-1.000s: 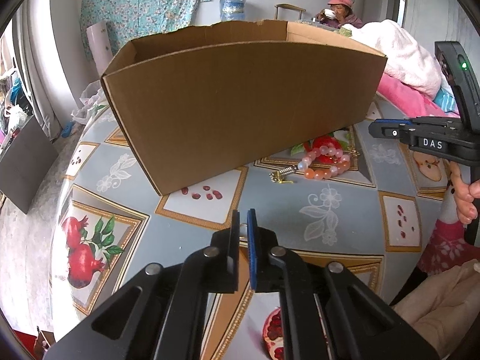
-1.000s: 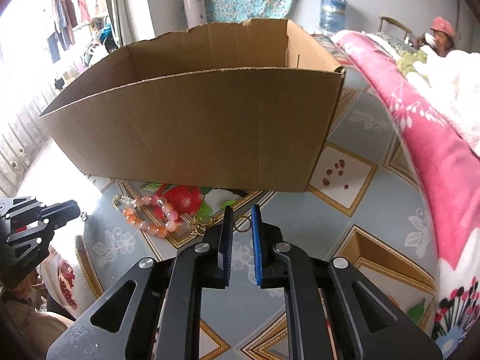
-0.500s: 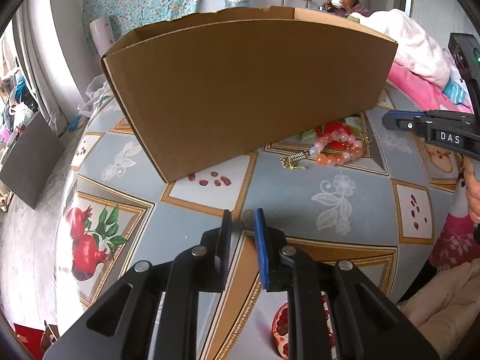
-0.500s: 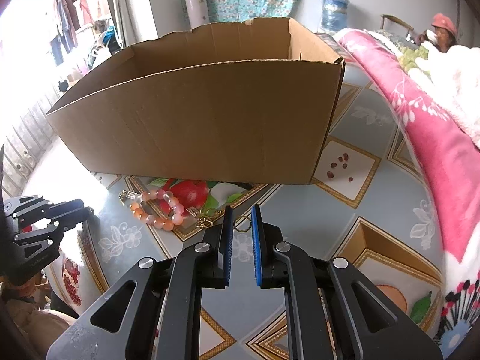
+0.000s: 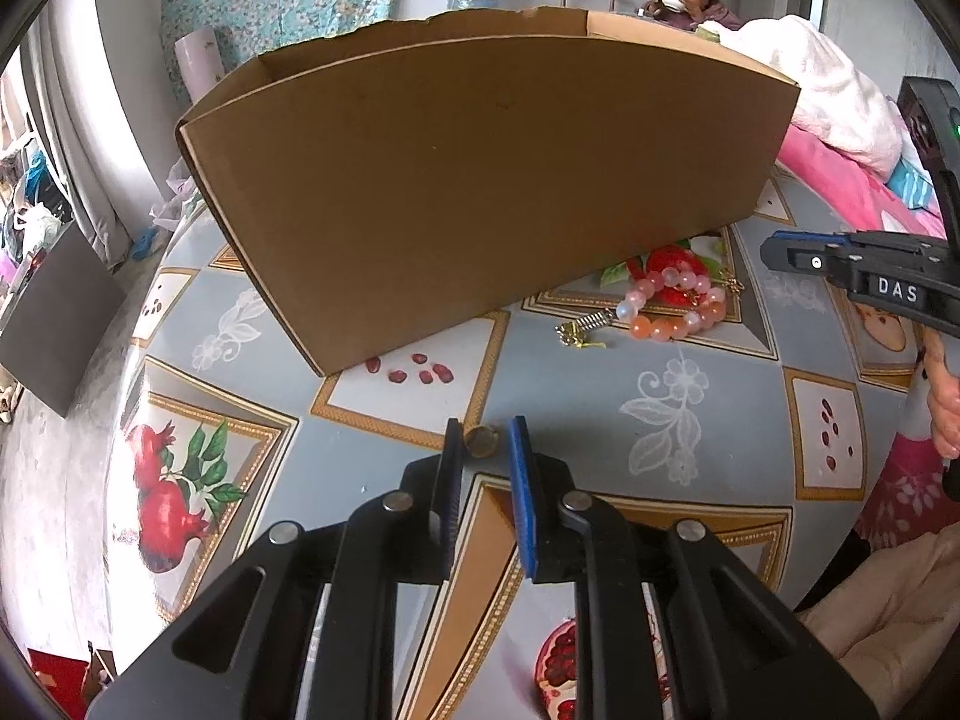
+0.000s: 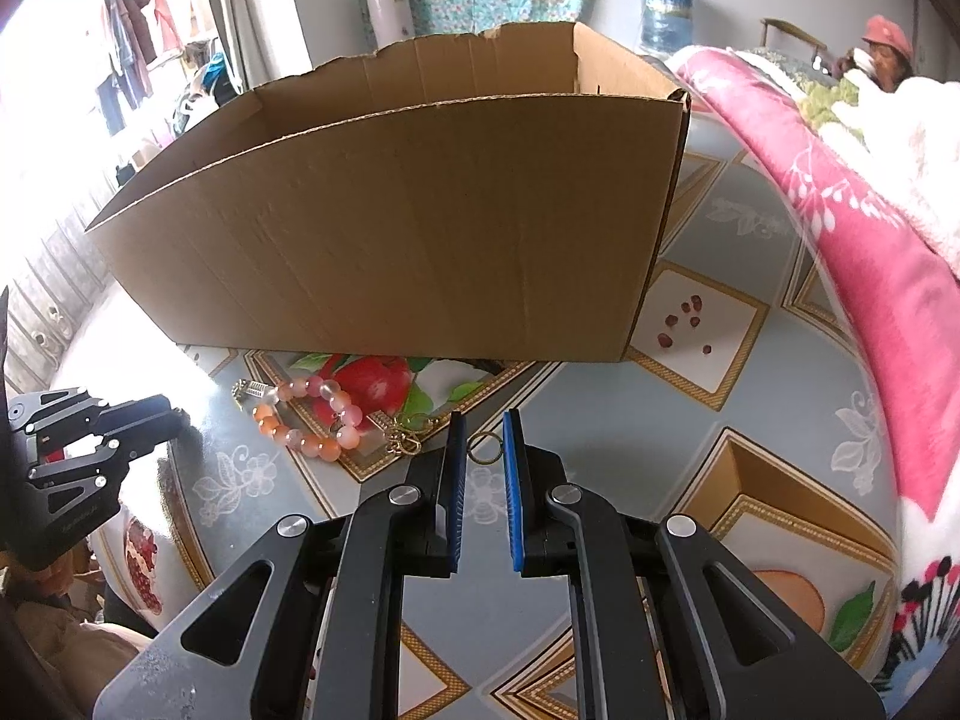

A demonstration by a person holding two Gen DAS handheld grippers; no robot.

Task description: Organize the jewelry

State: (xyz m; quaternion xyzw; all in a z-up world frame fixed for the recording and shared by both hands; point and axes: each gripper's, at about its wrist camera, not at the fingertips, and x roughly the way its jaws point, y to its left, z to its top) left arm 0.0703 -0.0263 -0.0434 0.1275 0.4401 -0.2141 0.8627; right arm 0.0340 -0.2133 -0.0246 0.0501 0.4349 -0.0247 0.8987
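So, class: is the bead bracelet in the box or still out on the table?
Out. The bracelet lies on the table in front of the box, near its wall, in both views.

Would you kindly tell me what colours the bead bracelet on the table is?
Bead bracelet: orange, pink and whitish beads, clearest in the right wrist view.

You can read just one marking here: the white letters "DAS" on a small dark plate on the side of the right gripper [image 5: 786, 255], seen from the left wrist camera. In the right wrist view, the left gripper [image 6: 174, 420] carries a faint engraved line on its black body, too small for you to make out. The cardboard box [image 5: 480, 180] shows you no print
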